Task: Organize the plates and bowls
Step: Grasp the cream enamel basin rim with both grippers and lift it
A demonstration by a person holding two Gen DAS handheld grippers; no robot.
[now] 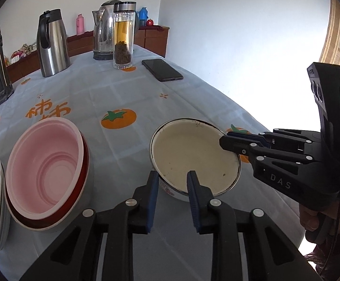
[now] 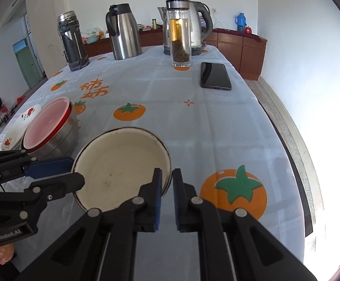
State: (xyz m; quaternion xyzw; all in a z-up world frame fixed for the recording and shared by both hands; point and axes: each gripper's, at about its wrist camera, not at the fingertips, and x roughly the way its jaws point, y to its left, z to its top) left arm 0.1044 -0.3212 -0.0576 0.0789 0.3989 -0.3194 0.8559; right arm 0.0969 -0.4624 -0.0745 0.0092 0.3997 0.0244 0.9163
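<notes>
Your left gripper [image 1: 172, 179] straddles the near rim of the cream enamel bowl [image 1: 193, 154], one blue pad inside, one outside, with a visible gap around the wall; it does not look clamped. Your right gripper [image 2: 167, 178] sits at the opposite edge of the same bowl [image 2: 120, 164], its jaws narrow with the rim between the pads; whether they actually pinch it, you cannot tell from these views.

The bowl rests on the persimmon-print tablecloth [image 2: 193, 121]. To its left stands the pink bowl [image 1: 45, 164], nested in a red-rimmed steel bowl [image 2: 57, 138]. Just beyond that, at the table's left edge, lie white floral plates [image 2: 27, 114].

Farther up the table a black phone [image 2: 215, 76] lies flat. Behind it stands a glass tea bottle [image 2: 181, 32], then an electric kettle [image 2: 199, 23], a steel carafe [image 2: 124, 31] and a dark thermos [image 2: 72, 41], all upright.
</notes>
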